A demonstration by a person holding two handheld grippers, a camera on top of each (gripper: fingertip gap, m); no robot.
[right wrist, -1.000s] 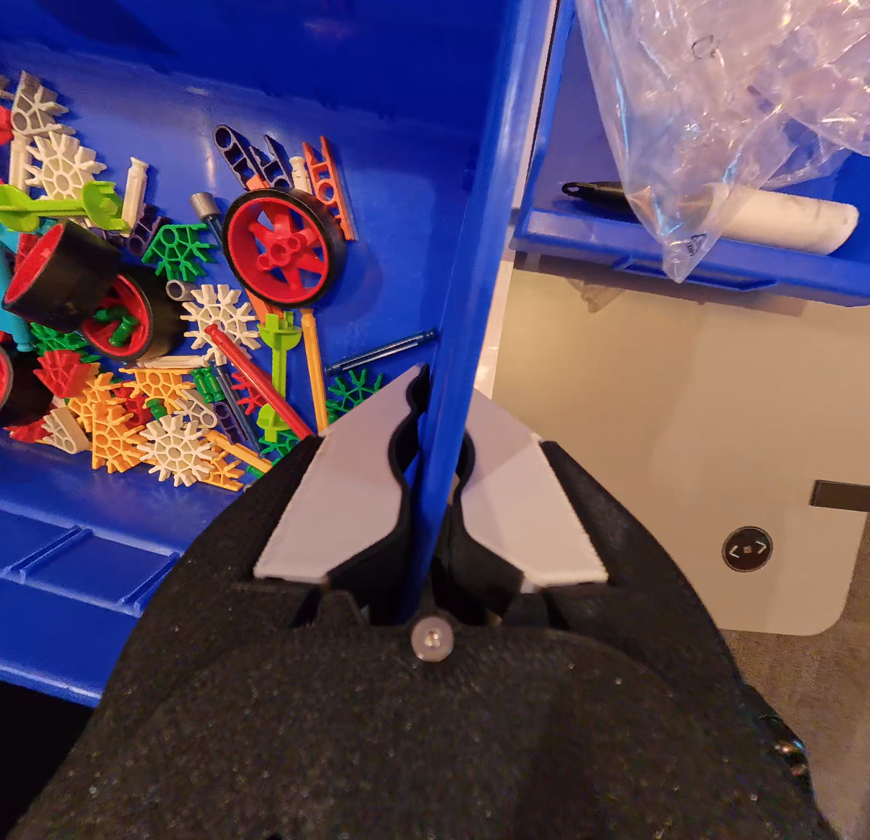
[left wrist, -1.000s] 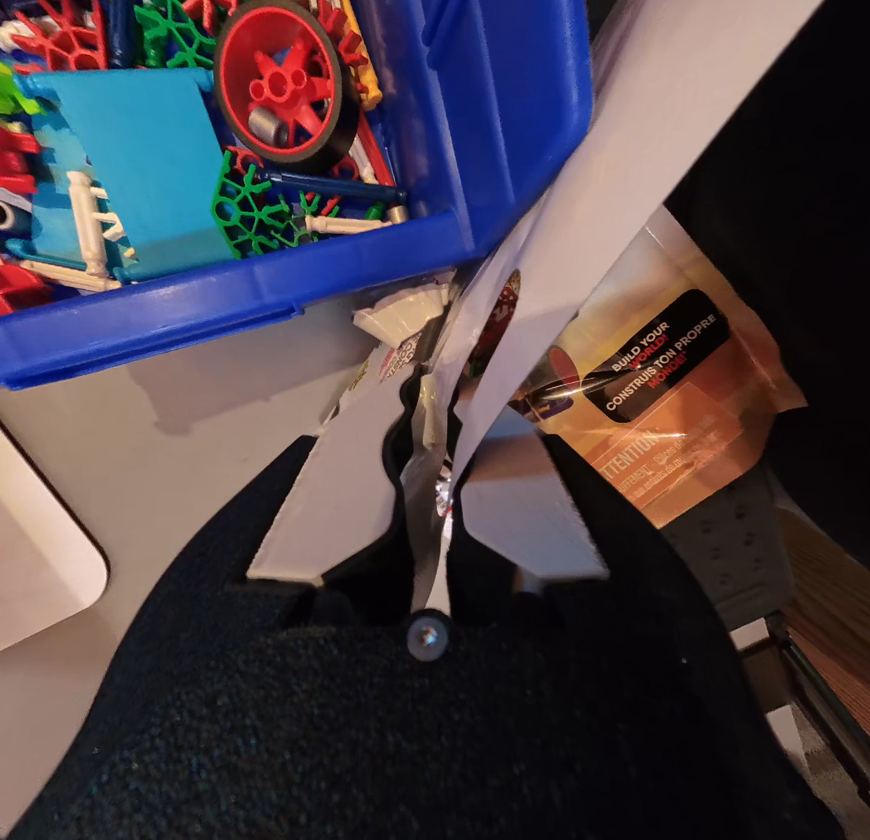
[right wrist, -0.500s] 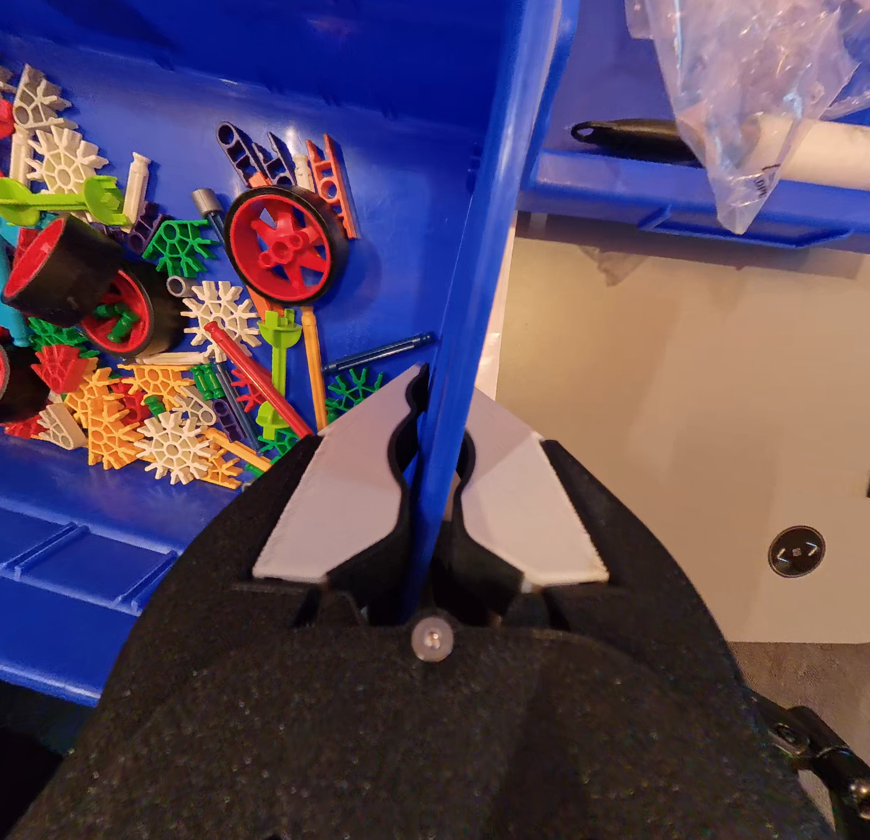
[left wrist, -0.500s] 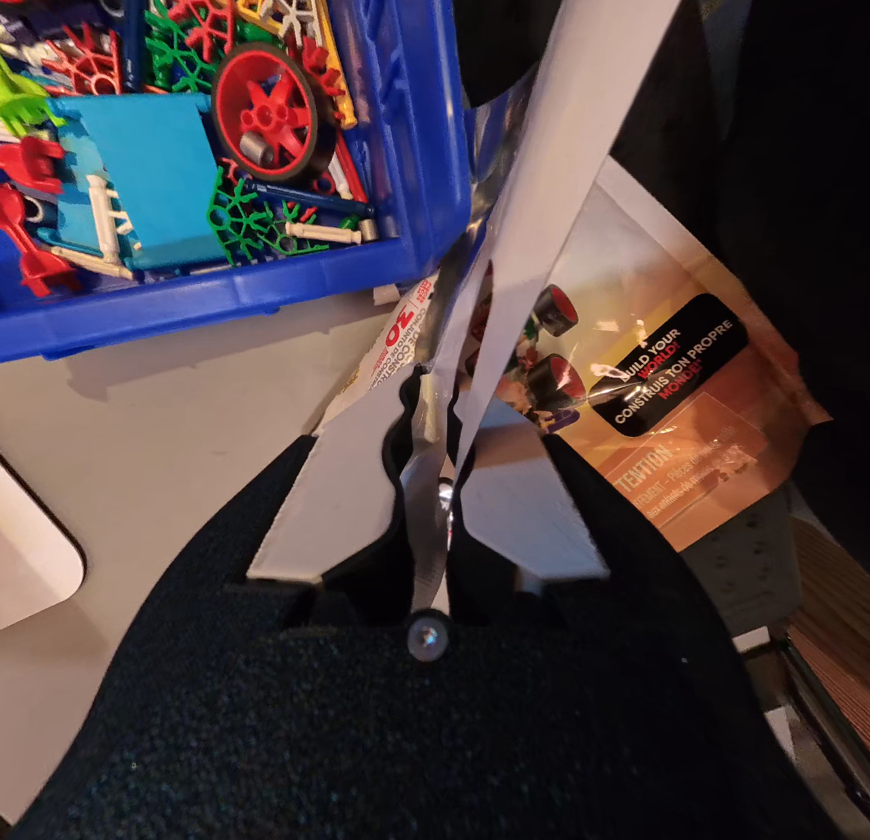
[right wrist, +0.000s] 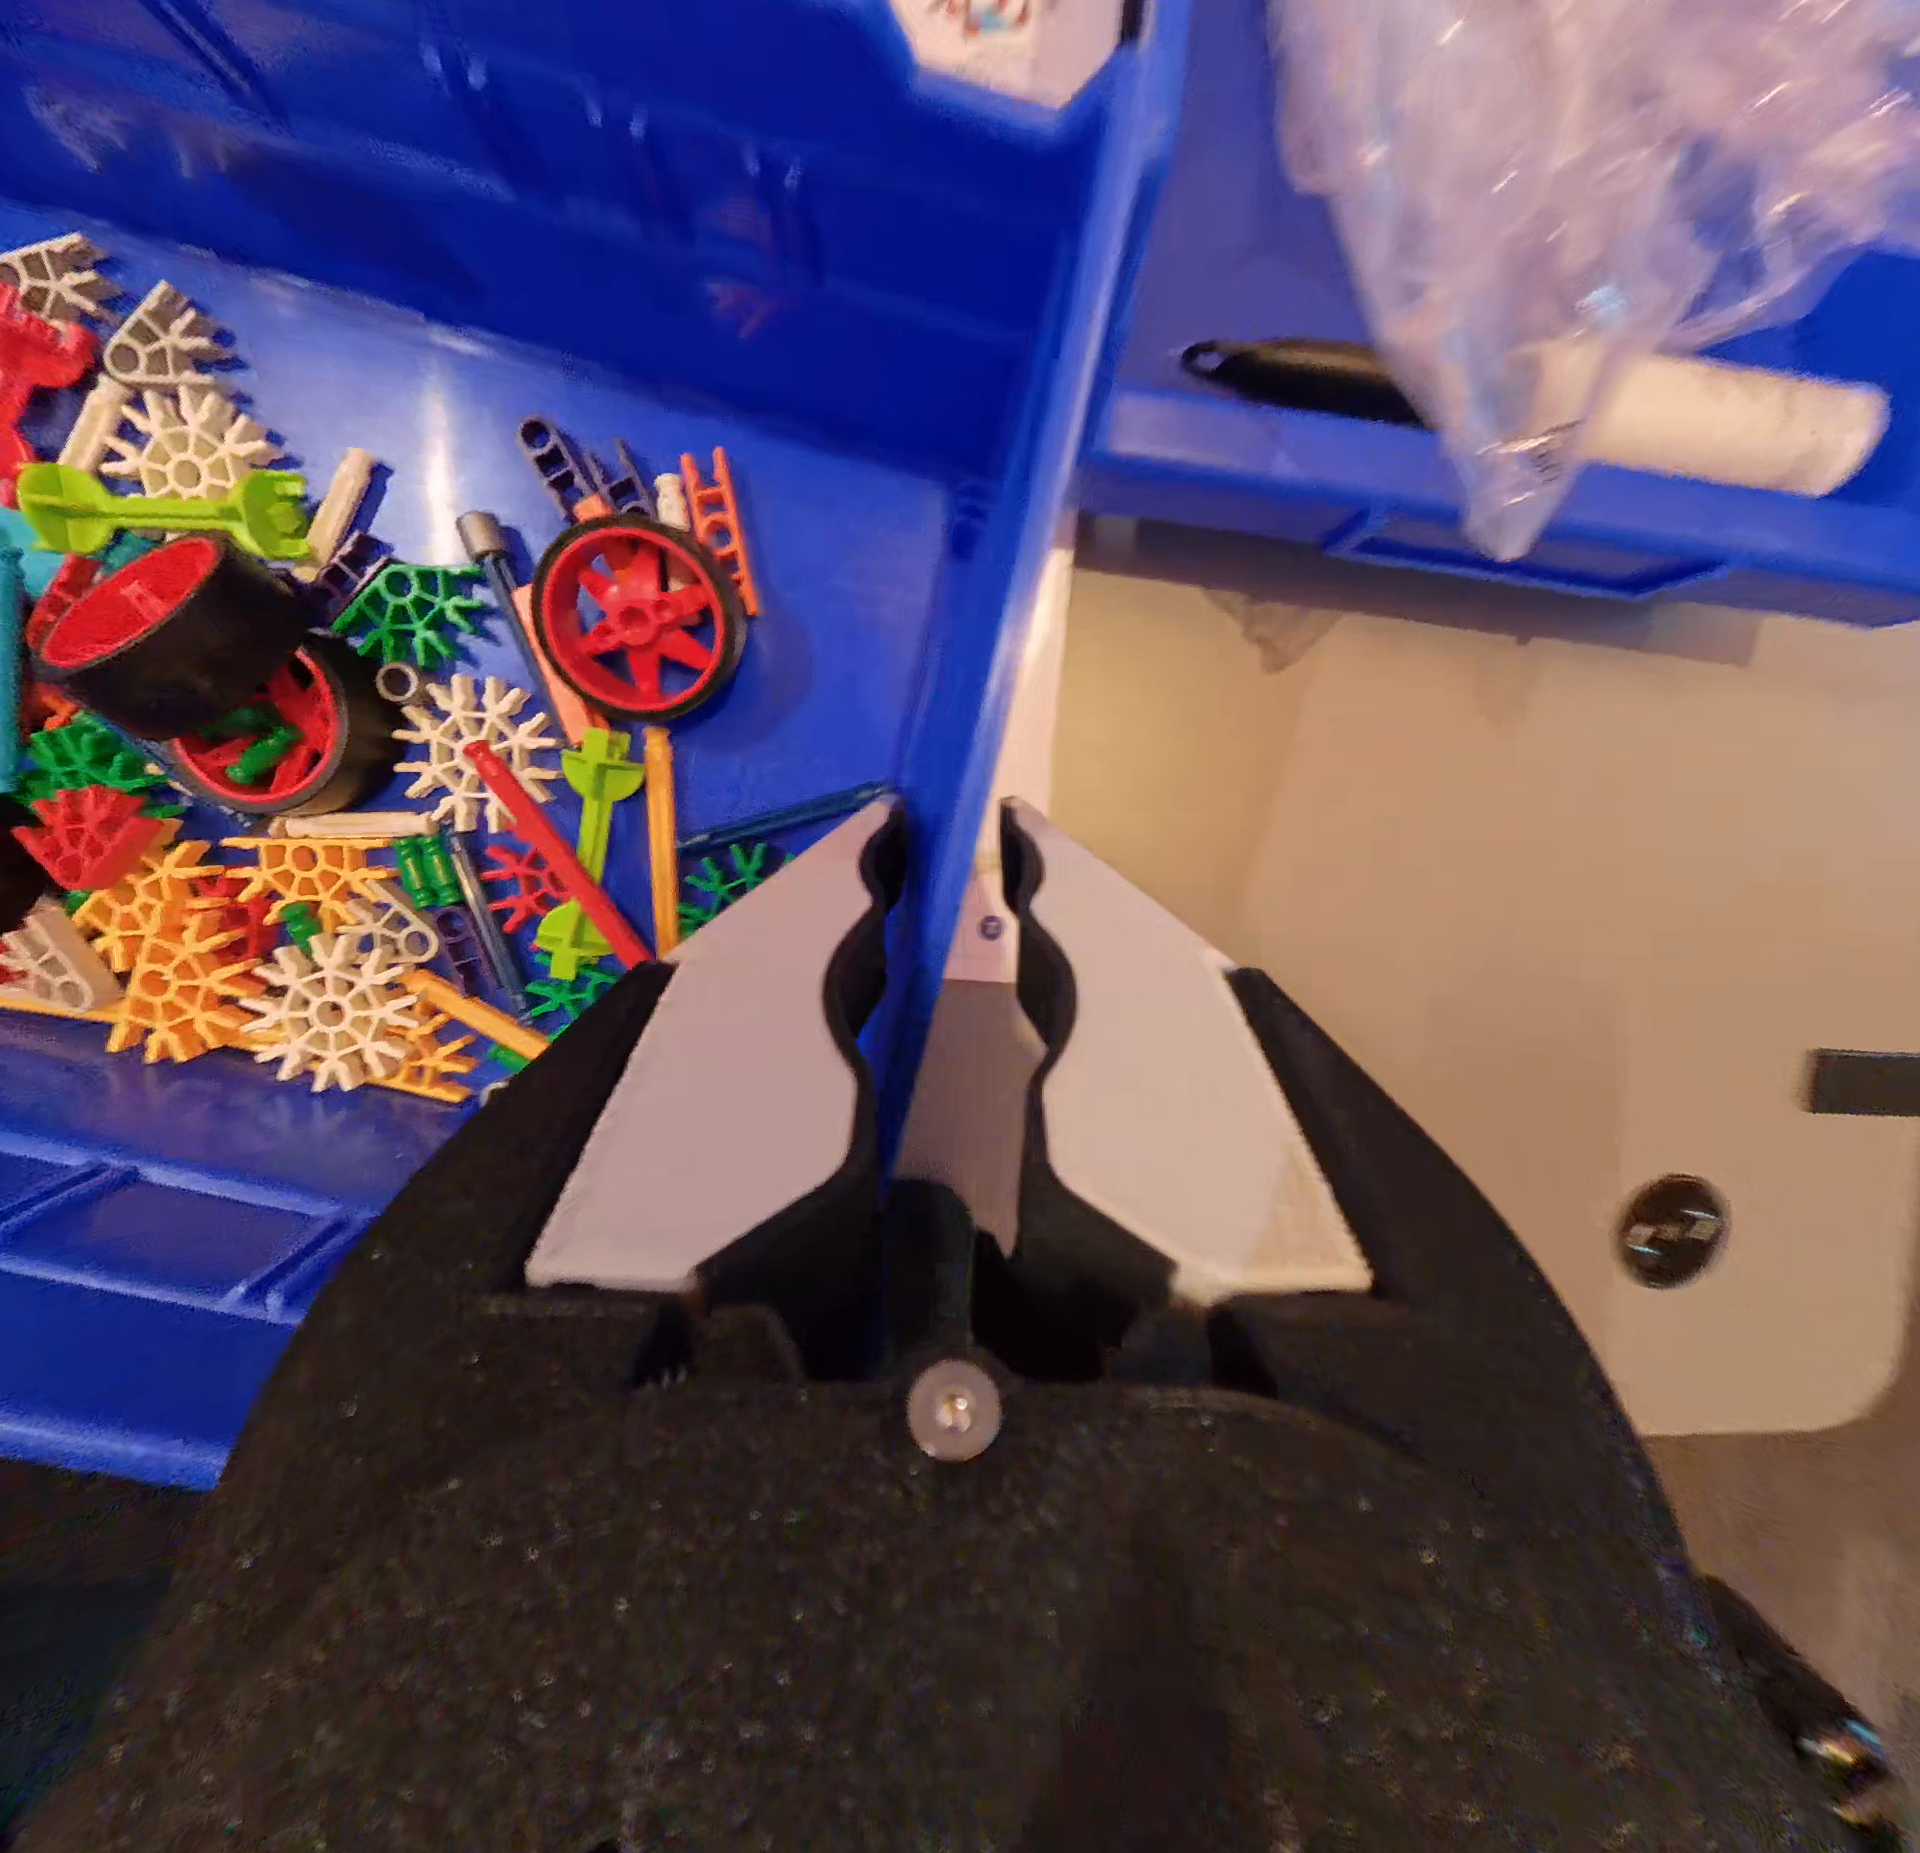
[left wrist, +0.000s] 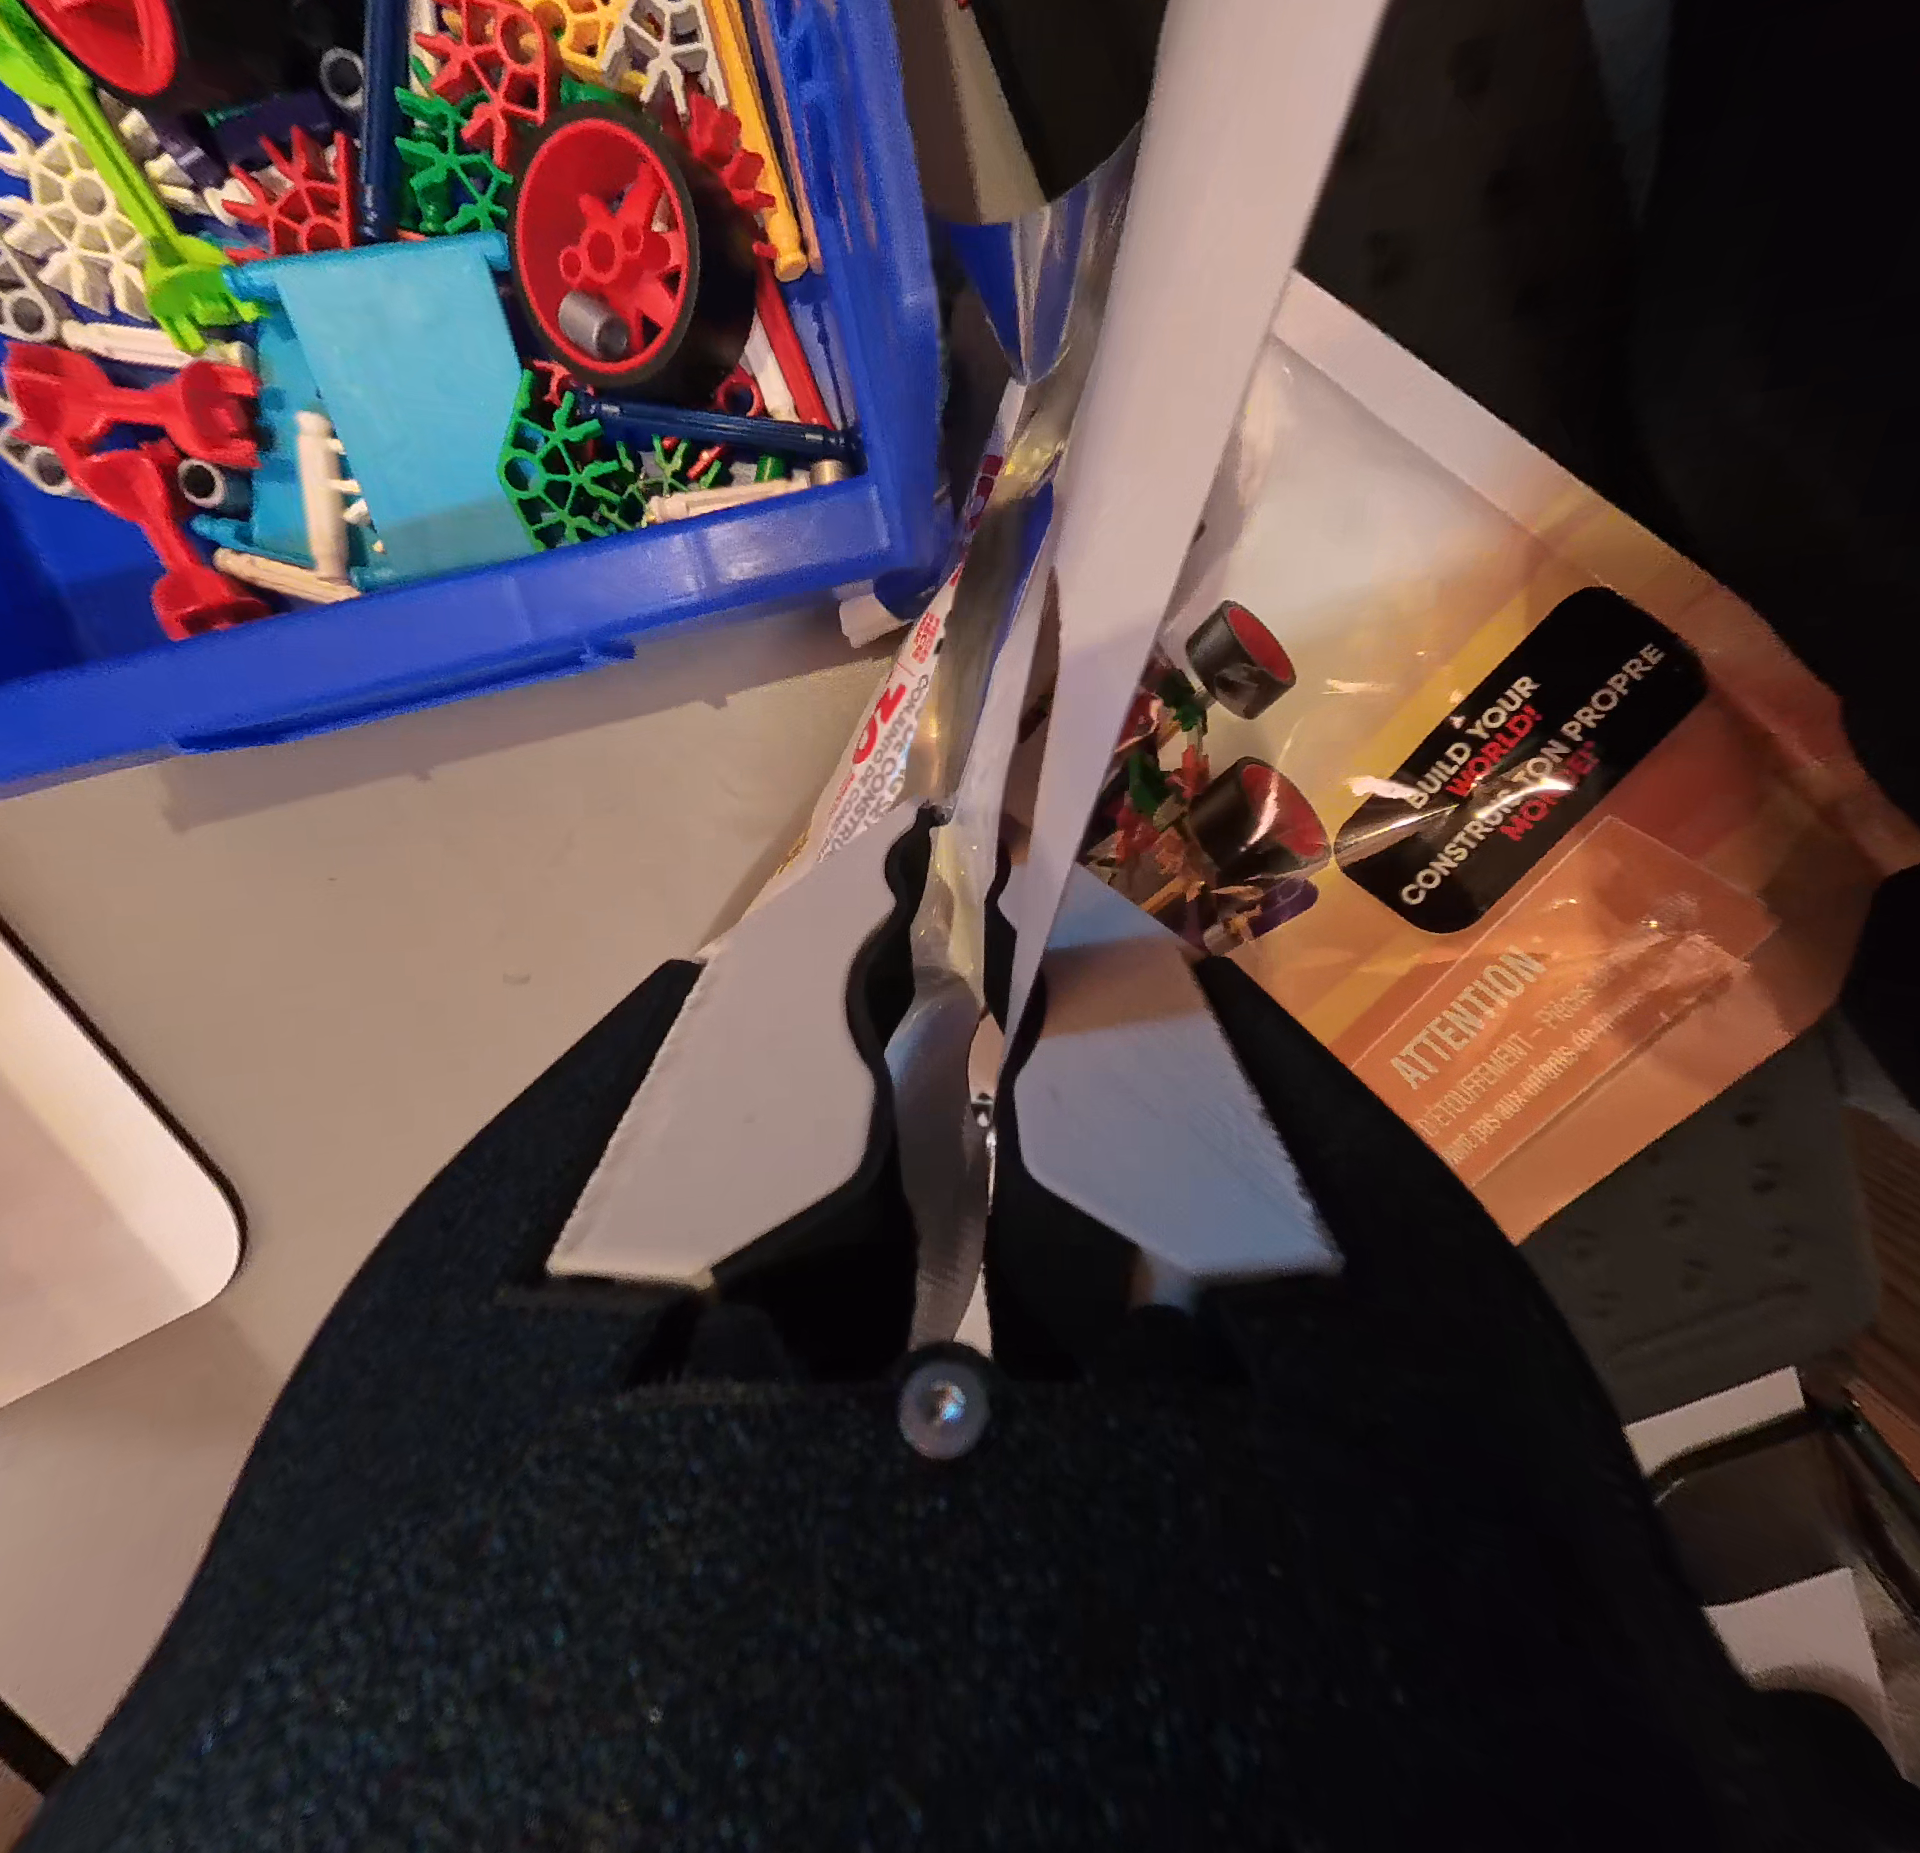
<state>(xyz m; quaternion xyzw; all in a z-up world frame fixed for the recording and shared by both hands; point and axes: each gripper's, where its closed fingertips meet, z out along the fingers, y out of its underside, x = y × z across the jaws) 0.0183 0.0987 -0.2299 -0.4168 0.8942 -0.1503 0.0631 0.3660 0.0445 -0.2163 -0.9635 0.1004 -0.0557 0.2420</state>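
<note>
- Surface [left wrist: 343,972]: flat, matte, off-white. Dim warm light, dark room off to the right in the left wrist view. A rounded white panel [right wrist: 1766,1128] with a round black button sits right of the right gripper.
- Two blue plastic bins, rigid and moulded. The big bin [left wrist: 436,640] is full of toy parts; the second bin [right wrist: 1299,473] is farther right and holds a black-and-white cylindrical item under a crinkled clear plastic bag [right wrist: 1579,172].
- One printed foil pouch [left wrist: 1507,920], glossy orange, silver inside, lying off the bin's near right corner.
- Left gripper [left wrist: 961,868]: fingers clenched on the pouch's edge; the foil runs up between them. A white strip of the pouch [left wrist: 1174,369] stretches up and away.
- Right gripper [right wrist: 951,827]: fingers parted, straddling the big bin's right wall [right wrist: 997,556]. The left finger is against or just beside the wall; the right finger stands clear of it.
- Bin contents, right wrist view: three red-hub wheels with black tyres visible, e.g. wheel [right wrist: 636,619]; many snowflake-shaped connectors in white, orange, green and red; thin rods; one lime spanner-like piece [right wrist: 156,515].
- One flat cyan panel [left wrist: 400,401] in the bin's near side.
</note>
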